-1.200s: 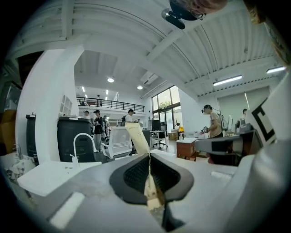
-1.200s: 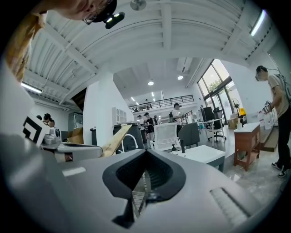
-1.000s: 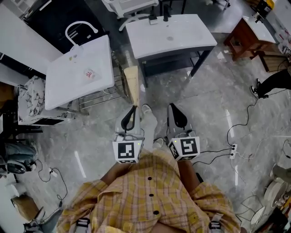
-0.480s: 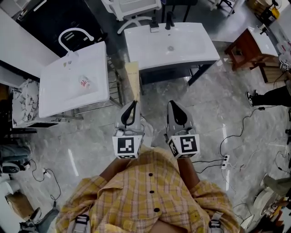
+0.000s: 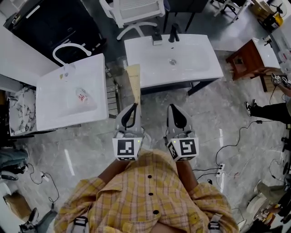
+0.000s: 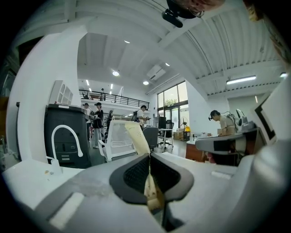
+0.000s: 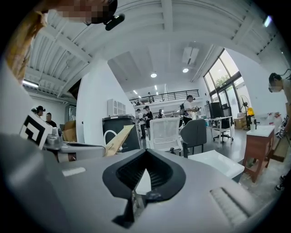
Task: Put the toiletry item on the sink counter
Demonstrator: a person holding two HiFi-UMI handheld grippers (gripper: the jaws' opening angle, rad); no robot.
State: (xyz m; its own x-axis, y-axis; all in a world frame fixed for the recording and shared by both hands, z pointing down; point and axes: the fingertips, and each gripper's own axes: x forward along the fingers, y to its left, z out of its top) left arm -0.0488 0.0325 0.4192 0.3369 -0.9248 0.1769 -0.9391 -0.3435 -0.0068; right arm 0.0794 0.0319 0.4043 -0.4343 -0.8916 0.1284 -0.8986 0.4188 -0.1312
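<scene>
My left gripper (image 5: 132, 106) is shut on the lower end of a long, flat, cream-coloured toiletry packet (image 5: 133, 82), which sticks out forward past the tips. In the left gripper view the packet (image 6: 137, 135) rises from between the dark pads (image 6: 135, 172). My right gripper (image 5: 174, 107) is beside it, shut with nothing in it; in the right gripper view its jaws (image 7: 145, 154) meet and the packet (image 7: 117, 139) shows to the left. Ahead stands a white sink counter (image 5: 200, 61) with a black faucet (image 5: 173, 32).
A second white sink (image 5: 54, 102) with a curved white faucet (image 5: 68, 48) and a small packet (image 5: 82, 96) in its basin stands at the left. A white chair (image 5: 136, 11) is behind the counters, a brown table (image 5: 248, 61) to the right. Cables and a power strip (image 5: 221, 167) lie on the marble floor.
Both sinks have slid left and down in the head view as the person moves closer and turns. The grippers keep their pose, and the packet stays in the left one.
</scene>
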